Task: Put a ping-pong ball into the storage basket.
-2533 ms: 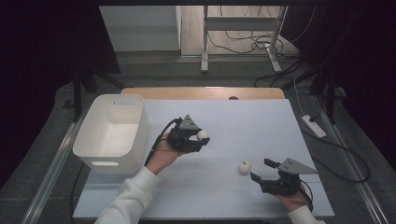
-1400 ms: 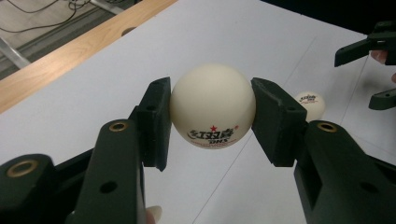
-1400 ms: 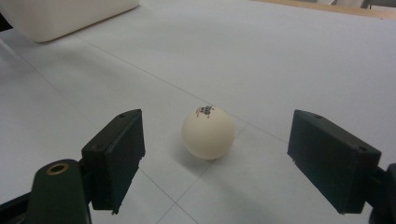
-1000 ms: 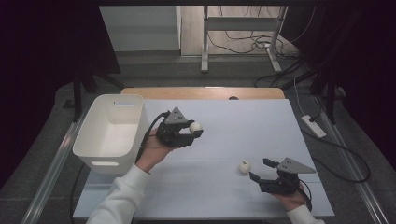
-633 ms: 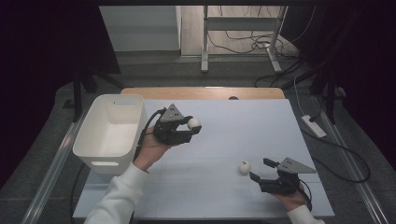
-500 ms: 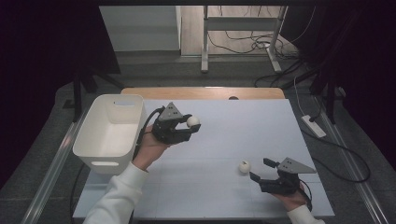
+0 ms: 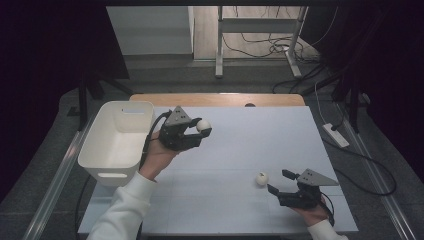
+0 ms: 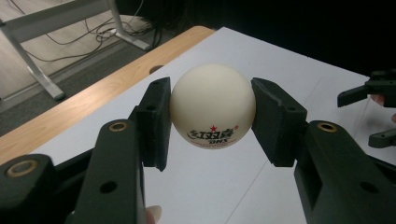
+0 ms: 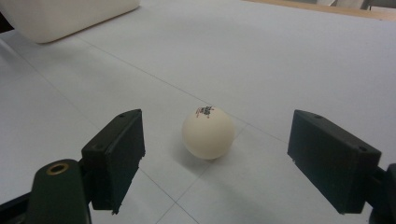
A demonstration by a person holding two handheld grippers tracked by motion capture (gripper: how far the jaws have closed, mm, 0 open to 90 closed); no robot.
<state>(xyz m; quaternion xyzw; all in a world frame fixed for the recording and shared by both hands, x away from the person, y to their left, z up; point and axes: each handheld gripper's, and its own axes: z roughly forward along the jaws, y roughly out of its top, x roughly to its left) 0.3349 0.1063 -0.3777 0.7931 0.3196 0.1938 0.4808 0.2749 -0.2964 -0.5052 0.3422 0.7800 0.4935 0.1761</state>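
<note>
Holding one ball (image 8: 212, 105) above the tabletop (image 7: 250, 150), the left tongs (image 7: 200, 131) pinch its round sides. It looks light and smooth. The right tongs (image 9: 217, 158) stand open around another ball (image 9: 208, 132).

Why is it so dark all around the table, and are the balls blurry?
High view: light falls on the white table while the surroundings stay nearly black. Left gripper view: the held ball is sharp, its print readable, the background soft. Right gripper view: the other ball is clear, with a faint shadow beneath.
</note>
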